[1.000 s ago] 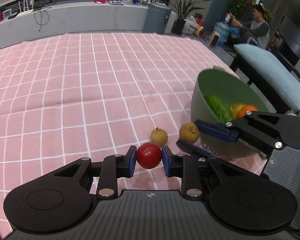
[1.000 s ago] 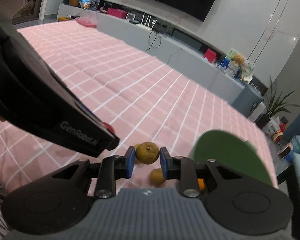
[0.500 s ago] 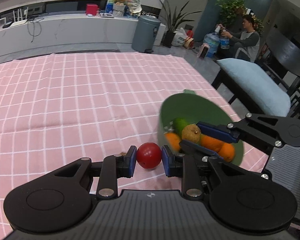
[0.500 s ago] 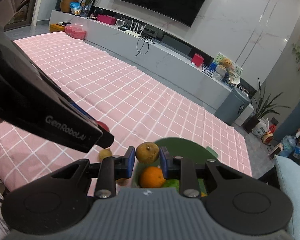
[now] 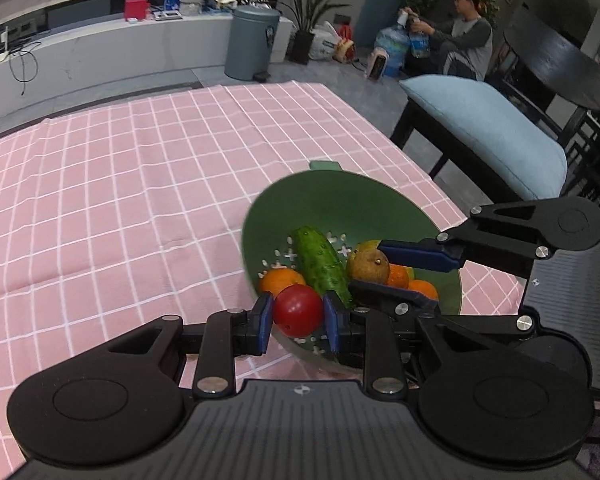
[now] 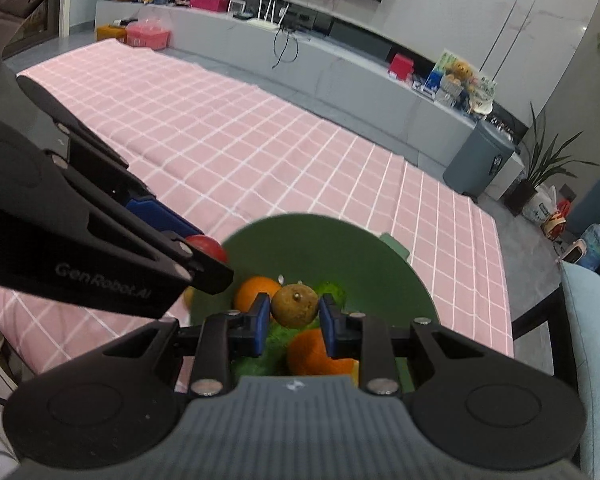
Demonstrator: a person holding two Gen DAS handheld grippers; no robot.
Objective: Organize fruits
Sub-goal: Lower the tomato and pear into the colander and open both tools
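My left gripper is shut on a red tomato, held above the near rim of the green colander bowl. My right gripper is shut on a small brown round fruit over the same bowl. That brown fruit and the right gripper's blue pads also show in the left wrist view, to the right of the tomato. Inside the bowl lie a green cucumber and several oranges. The tomato peeks from behind the left gripper in the right wrist view.
A pink checked cloth covers the table. The bowl stands near the table's right edge, beside a dark chair with a light blue cushion. A person sits on the floor far back. A grey bin stands behind the table.
Both grippers have risen and travelled right from the cloth to above the green bowl, each carrying its fruit. The loose brown fruits on the cloth have left the view.
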